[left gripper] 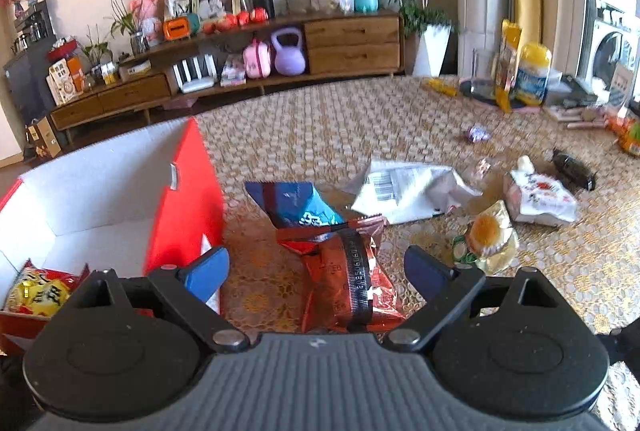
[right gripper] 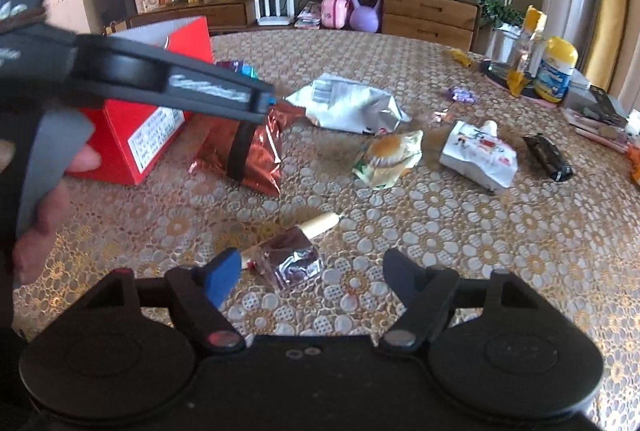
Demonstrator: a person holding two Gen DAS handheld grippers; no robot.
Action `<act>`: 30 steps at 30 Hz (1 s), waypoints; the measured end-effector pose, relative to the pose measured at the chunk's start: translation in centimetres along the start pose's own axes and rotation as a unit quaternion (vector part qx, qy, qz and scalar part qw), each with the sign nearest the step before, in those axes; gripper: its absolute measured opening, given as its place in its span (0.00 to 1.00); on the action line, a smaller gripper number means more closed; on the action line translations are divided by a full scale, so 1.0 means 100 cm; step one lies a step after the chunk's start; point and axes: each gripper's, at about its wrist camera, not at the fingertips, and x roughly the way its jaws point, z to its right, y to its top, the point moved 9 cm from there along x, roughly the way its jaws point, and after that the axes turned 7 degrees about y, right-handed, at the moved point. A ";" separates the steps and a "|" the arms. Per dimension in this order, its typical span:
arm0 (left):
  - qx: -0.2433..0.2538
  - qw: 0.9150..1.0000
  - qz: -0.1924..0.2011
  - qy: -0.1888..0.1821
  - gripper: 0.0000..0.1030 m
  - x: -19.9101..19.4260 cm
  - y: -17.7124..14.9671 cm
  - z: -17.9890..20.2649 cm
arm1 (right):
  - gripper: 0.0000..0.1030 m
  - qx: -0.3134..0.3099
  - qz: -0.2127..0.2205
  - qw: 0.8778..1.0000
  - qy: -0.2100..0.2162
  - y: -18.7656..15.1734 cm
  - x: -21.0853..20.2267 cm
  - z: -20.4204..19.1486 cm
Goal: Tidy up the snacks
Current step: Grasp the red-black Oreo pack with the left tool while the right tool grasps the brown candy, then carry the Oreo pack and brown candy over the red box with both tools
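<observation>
Left wrist view first: the red foil snack bag [left gripper: 352, 271] lies on the table right between the spread jaws of the left gripper [left gripper: 316, 271], and neither blue pad presses on it, so these tongs stand open. Behind the bag a blue snack packet [left gripper: 298, 203] overlaps its far edge. Just to the left stands the red box [left gripper: 188, 191], open on top, with a yellow and red packet [left gripper: 40, 291] already down in its near corner; the box wall sits close beside the left pad [left gripper: 206, 273].

Right wrist view now: the right gripper [right gripper: 308, 281] hovers low over a small silver wrapped snack [right gripper: 294, 263] and a cream-coloured stick [right gripper: 320, 223], jaws apart, nothing pinched, though the wrapper lies near the left pad. A hand [right gripper: 44, 199] shows at the left edge, holding the left gripper.

Further out, a white crumpled bag [right gripper: 352, 105], a clear-wrapped cake [right gripper: 390, 155], a white pouch [right gripper: 478, 155] and a black packet [right gripper: 548, 157] lie scattered apart, with bare patterned tablecloth [right gripper: 460, 251] open to the right, right up to the round table edge.
</observation>
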 end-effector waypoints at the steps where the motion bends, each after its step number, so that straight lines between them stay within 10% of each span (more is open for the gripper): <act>1: 0.001 1.000 -0.005 0.001 0.92 0.005 -0.001 0.002 | 0.67 -0.003 -0.004 1.000 0.000 -0.001 0.004 0.001; 16: -0.006 0.999 -0.035 -0.002 0.89 0.030 -0.008 0.015 | 0.41 -0.033 -0.019 0.999 0.030 -0.005 0.023 -0.012; 23: -0.041 0.996 -0.075 -0.039 0.46 0.043 -0.015 0.015 | 0.37 -0.024 -0.018 0.999 0.030 -0.004 0.022 -0.010; 30: -0.043 0.995 -0.078 -0.047 0.39 0.035 -0.014 0.018 | 0.36 -0.009 -0.012 0.999 0.029 -0.002 0.013 -0.011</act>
